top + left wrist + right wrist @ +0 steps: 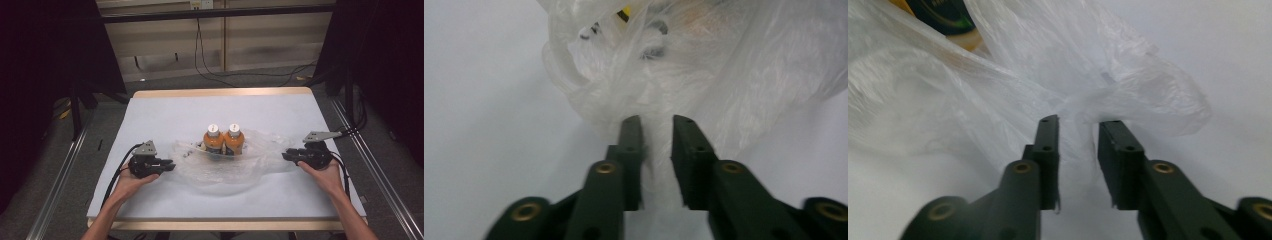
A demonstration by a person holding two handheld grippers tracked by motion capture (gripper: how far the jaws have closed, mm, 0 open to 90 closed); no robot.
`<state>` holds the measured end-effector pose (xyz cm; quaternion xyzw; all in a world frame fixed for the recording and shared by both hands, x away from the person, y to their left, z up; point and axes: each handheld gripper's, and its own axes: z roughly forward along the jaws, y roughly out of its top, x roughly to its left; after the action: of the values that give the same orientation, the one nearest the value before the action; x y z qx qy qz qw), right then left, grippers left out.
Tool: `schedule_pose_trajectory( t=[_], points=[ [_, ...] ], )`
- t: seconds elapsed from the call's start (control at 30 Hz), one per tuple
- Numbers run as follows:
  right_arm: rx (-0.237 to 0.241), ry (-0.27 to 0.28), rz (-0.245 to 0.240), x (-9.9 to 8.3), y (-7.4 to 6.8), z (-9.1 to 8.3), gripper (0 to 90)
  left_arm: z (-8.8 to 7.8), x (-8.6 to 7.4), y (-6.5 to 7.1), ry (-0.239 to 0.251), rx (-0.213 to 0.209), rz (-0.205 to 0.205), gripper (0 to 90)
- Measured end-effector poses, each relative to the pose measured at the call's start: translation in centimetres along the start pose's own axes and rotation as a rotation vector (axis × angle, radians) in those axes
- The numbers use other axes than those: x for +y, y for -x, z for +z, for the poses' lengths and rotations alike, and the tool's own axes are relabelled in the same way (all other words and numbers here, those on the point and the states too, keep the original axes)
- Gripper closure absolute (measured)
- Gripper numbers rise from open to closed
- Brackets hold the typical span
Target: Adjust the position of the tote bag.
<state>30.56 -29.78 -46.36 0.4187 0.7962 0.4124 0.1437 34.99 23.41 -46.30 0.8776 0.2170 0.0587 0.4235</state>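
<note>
A white sheet covers the desk [165, 112], whose pale wooden rim shows at the far edge; grey floor, dark curtains and trailing cables surround it. At the desk's middle lies a crumpled clear plastic bag [235, 167] with two orange bottles [223, 140], white-capped, standing upright together in it. The left gripper [170, 164] sits at the bag's left edge, the right gripper [287, 155] at its right edge. Each has its black fingers [631, 150] narrowly parted, thin film lying between them, not clamped.
</note>
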Motion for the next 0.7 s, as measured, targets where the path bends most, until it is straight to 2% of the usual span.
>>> schedule_pose_trajectory(
  t=[0.03, 0.07, 0.13, 0.17, 0.2, 0.27, 0.3, 0.37, 0.4, 0.43, 0.47, 0.5, 0.53, 0.57, 0.6, 0.63, 0.67, 0.7],
  points=[
    [0.003, 0.035, 0.000, 0.4, -0.3, -0.7, 58.7, -0.6, 0.3, 0.3, 0.024, 0.008, -0.006, 68.3],
    [0.003, 0.035, 0.000, 0.4, -0.3, -0.7, 58.7, -0.6, 0.3, 0.3, 0.024, 0.008, -0.006, 65.6],
    [0.000, 0.070, -0.002, 1.1, -0.8, -1.6, 48.6, -1.3, 0.4, 0.4, 0.061, 0.005, -0.022, 62.2],
    [0.000, 0.070, -0.002, 1.1, -0.8, -1.6, 48.6, -1.7, 0.4, 0.4, 0.076, 0.015, -0.025, 62.2],
    [-0.011, 0.087, 0.001, 1.4, -0.9, -2.2, 43.9, -2.1, 0.4, 0.4, 0.093, 0.027, -0.027, 59.5],
    [-0.020, 0.087, -0.008, 1.6, -0.9, -2.5, 41.8, -2.9, 0.6, 0.2, 0.131, 0.031, -0.045, 58.3],
    [-0.021, 0.094, 0.002, 1.8, -0.9, -3.1, 37.3, -3.2, 0.7, 0.1, 0.141, 0.035, -0.040, 56.7],
    [-0.043, 0.109, 0.002, 1.9, -0.9, -4.0, 35.5, -3.6, 1.2, 0.0, 0.173, 0.041, -0.048, 56.5],
    [-0.043, 0.109, 0.002, 1.9, -0.9, -4.0, 35.5, -3.6, 1.2, 0.0, 0.173, 0.041, -0.048, 56.6],
    [-0.048, 0.127, 0.003, 1.9, -0.8, -4.7, 36.0, -3.7, 1.7, 0.1, 0.178, 0.039, -0.037, 57.7],
    [-0.048, 0.127, 0.003, 1.9, -0.8, -4.7, 36.0, -3.7, 1.7, 0.1, 0.178, 0.039, -0.037, 59.1],
    [-0.044, 0.142, -0.007, 2.1, -1.0, -5.1, 41.6, -3.6, 2.6, 0.2, 0.184, 0.036, -0.024, 60.4],
    [-0.044, 0.142, -0.007, 2.1, -1.0, -5.1, 41.6, -3.6, 2.6, 0.2, 0.184, 0.036, -0.024, 62.8],
    [-0.020, 0.154, -0.023, 2.5, -1.4, -5.0, 48.6, -3.2, 3.7, 0.4, 0.192, 0.027, -0.009, 65.5],
    [-0.020, 0.154, -0.023, 2.5, -1.4, -5.0, 48.6, -3.2, 3.7, 0.4, 0.192, 0.027, -0.009, 68.1],
    [0.010, 0.153, -0.043, 3.2, -1.9, -4.4, 60.7, -2.6, 4.8, 0.6, 0.205, 0.009, 0.003, 70.6],
    [0.010, 0.153, -0.043, 3.2, -1.9, -4.4, 60.7, -2.6, 4.8, 0.6, 0.205, 0.009, 0.003, 73.5],
    [0.054, 0.152, -0.062, 4.0, -2.4, -3.5, 68.3, -2.2, 5.4, 0.6, 0.199, 0.008, 0.026, 75.8]
  ],
)
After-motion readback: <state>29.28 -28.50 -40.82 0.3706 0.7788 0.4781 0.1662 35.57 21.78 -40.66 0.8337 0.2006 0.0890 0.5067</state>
